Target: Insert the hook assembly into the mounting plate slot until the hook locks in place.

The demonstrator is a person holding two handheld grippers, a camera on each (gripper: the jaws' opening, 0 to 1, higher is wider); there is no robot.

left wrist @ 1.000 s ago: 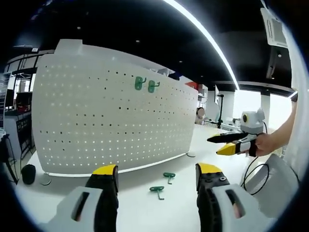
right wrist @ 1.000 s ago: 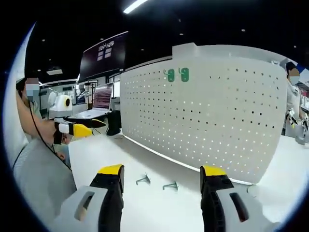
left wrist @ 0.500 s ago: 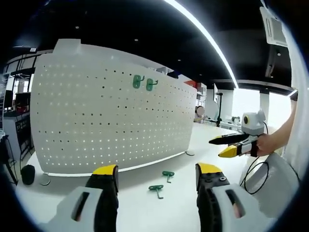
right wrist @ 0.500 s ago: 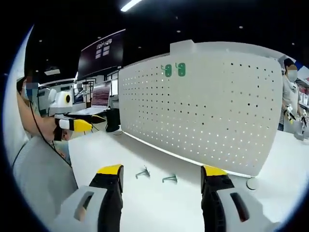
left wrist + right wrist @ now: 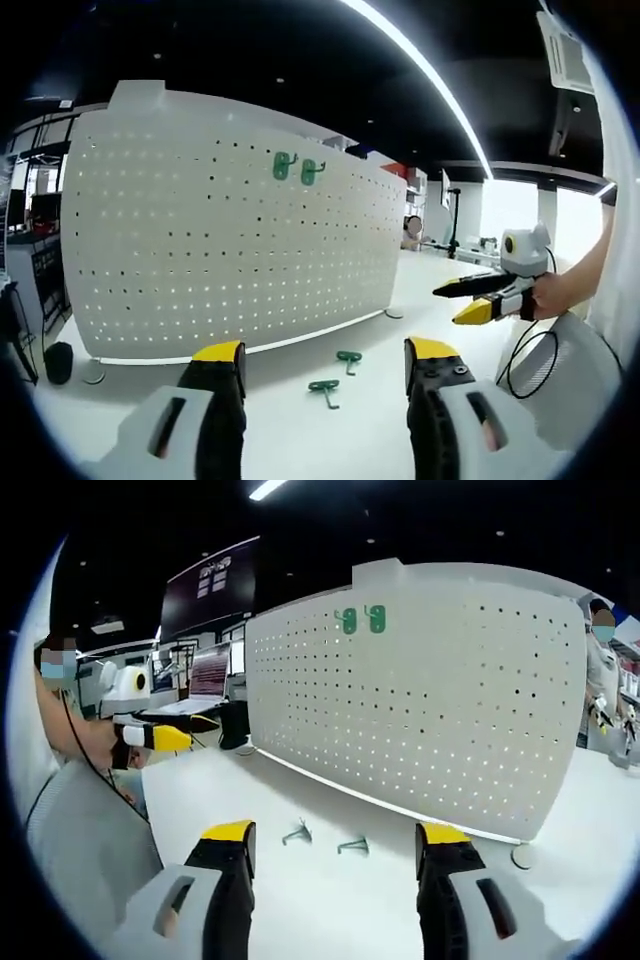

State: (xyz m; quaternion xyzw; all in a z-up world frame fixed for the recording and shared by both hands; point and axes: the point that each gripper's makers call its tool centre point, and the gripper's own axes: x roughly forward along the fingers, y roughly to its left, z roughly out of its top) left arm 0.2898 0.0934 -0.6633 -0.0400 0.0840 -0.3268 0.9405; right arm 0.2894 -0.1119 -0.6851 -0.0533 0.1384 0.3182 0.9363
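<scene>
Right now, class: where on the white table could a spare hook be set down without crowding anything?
Bare table lies between the left gripper jaws and the two loose hooks. More lies right of them, toward the pegboard foot. The crowded spot is around those hooks, below the pegboard.

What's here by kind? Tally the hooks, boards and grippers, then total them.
Hooks on the board: 2
Hooks on the table: 2
Board: 1
Grippers: 2, left gripper, right gripper
Total: 7
</scene>
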